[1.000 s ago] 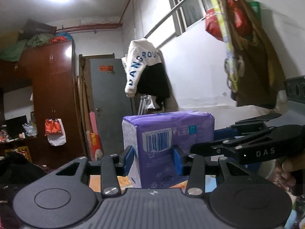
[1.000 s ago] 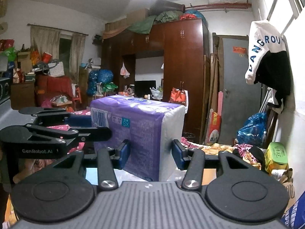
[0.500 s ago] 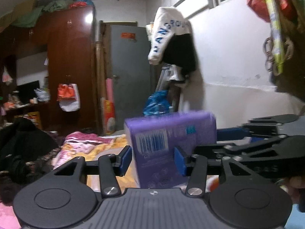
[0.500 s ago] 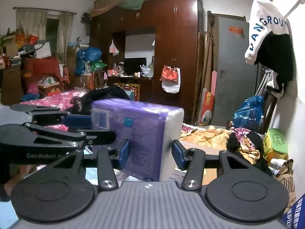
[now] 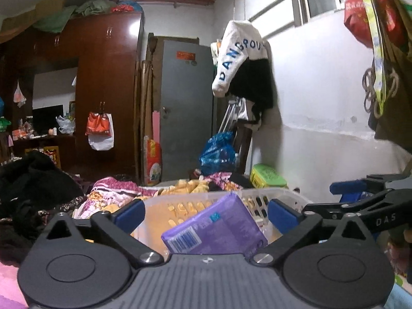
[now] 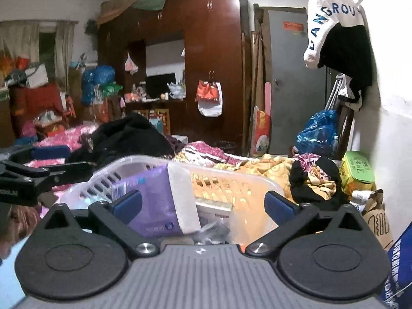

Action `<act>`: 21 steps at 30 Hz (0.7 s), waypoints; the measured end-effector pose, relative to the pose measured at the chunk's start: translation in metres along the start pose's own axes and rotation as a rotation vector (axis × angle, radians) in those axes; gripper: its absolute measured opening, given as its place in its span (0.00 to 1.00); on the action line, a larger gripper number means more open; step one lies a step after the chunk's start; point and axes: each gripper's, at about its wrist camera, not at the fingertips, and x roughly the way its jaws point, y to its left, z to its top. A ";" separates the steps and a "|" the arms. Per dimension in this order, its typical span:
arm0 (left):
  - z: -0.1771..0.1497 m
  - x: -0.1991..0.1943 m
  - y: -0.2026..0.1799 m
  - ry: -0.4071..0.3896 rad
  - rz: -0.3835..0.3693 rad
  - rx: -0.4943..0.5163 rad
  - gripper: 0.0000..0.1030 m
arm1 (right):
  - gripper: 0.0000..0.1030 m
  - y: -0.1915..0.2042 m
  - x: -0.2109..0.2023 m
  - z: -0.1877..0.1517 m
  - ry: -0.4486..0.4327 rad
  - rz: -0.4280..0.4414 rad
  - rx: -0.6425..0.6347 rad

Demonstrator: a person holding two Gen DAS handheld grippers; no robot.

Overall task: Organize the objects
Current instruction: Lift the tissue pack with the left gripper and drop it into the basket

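A purple plastic-wrapped pack (image 5: 216, 229) lies tilted inside a translucent white basket (image 5: 280, 195). My left gripper (image 5: 206, 212) is over the basket's near edge, its jaws opening wide, and neither pad touches the pack. In the right wrist view the same purple pack (image 6: 157, 200) leans on its white end in the basket (image 6: 231, 177). My right gripper (image 6: 203, 203) is likewise opening wide; the pack sits between its blue pads without contact. Each gripper shows at the side of the other's view.
Rumpled bedding (image 6: 270, 167) and black clothes (image 6: 134, 136) surround the basket. A green box (image 6: 358, 170) stands by the white wall on the right. A dark wardrobe (image 5: 108, 87) and grey door (image 5: 185, 108) are at the back. A boxed item (image 6: 213, 209) lies in the basket.
Both grippers, shut on the purple pack and carrying it, came down over the basket and opened wide. The pack dropped free and now lies tilted inside the basket.
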 end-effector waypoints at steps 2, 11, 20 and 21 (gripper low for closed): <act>-0.003 0.000 -0.004 0.003 -0.009 0.005 0.99 | 1.00 0.003 -0.001 -0.001 -0.001 0.010 -0.008; -0.011 -0.015 -0.019 0.016 0.010 0.078 0.99 | 1.00 0.006 -0.019 -0.009 0.010 0.050 -0.039; -0.029 -0.069 -0.024 -0.020 -0.018 0.068 0.99 | 1.00 0.001 -0.047 -0.029 0.078 -0.099 0.065; -0.031 -0.075 -0.025 -0.020 -0.014 0.069 0.99 | 1.00 0.005 -0.051 -0.034 0.074 -0.126 0.057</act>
